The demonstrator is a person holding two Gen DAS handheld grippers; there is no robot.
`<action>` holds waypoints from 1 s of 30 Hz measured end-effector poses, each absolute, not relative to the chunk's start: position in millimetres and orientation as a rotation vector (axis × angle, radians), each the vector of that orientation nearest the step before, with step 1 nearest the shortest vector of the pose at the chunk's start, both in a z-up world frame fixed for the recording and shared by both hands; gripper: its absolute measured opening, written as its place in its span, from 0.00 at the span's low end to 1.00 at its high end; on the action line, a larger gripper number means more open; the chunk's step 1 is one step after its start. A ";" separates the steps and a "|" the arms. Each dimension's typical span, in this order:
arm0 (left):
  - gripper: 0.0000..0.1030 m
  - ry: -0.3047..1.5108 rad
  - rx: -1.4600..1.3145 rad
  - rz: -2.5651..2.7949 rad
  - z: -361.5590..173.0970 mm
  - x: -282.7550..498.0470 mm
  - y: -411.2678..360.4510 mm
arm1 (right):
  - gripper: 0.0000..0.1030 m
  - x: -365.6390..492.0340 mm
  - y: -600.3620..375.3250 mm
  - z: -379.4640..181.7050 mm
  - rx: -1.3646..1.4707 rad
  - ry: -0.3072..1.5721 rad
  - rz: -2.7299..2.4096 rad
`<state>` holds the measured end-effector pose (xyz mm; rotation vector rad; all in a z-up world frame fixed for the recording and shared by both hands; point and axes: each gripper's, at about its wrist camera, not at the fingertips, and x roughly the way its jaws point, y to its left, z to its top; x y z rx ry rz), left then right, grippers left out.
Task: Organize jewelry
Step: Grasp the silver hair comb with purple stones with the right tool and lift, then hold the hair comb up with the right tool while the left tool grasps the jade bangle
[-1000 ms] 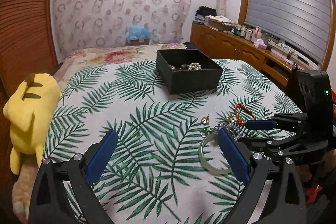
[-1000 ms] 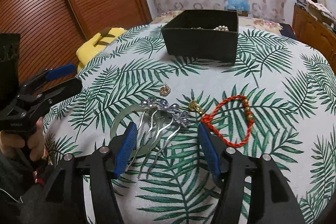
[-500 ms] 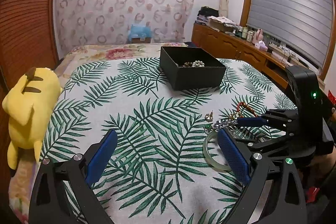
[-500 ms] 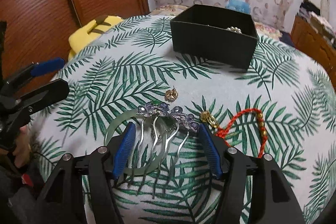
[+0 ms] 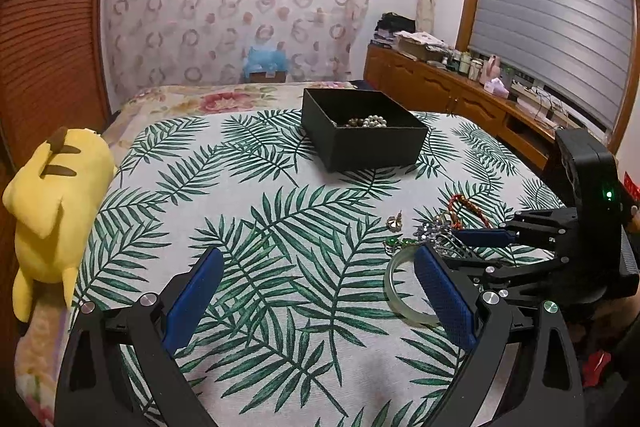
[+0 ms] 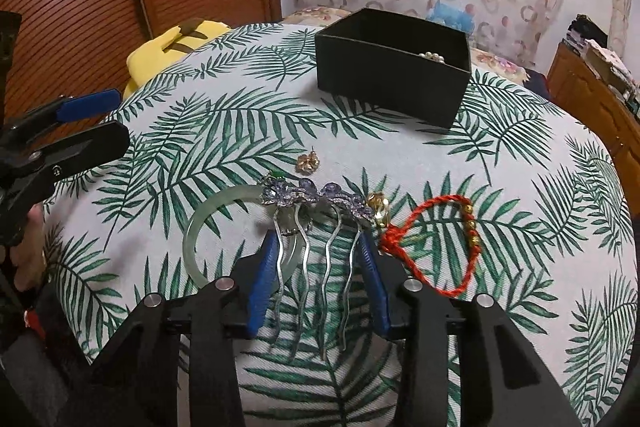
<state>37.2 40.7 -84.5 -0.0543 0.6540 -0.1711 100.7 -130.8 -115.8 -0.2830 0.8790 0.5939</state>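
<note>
Left to right, we list:

1. Left gripper (image 5: pixel 316 299): jaws wide, nothing between them, hovering over bare palm-print cloth (image 5: pixel 248 211), well apart from the jewelry.
2. Jade bangle (image 6: pixel 208 227): flat on the cloth, partly under the comb.
3. Hair comb (image 6: pixel 308 223): jewelled head toward the black box (image 6: pixel 392 71), prongs running back toward us, its long axis in line with the right gripper's fingers.
4. Right gripper (image 6: pixel 316 283): jaws have just been closing, now narrowed around the prongs; we cannot tell whether the pads press them. We judge it the nearer hand.
5. Red cord bracelet (image 6: pixel 436 239): just beside the right finger.
</note>
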 end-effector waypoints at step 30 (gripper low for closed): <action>0.90 0.745 -0.015 -0.274 -103.5 52.0 3.5 | 0.03 112.8 -161.9 -100.6 -0.207 0.804 0.591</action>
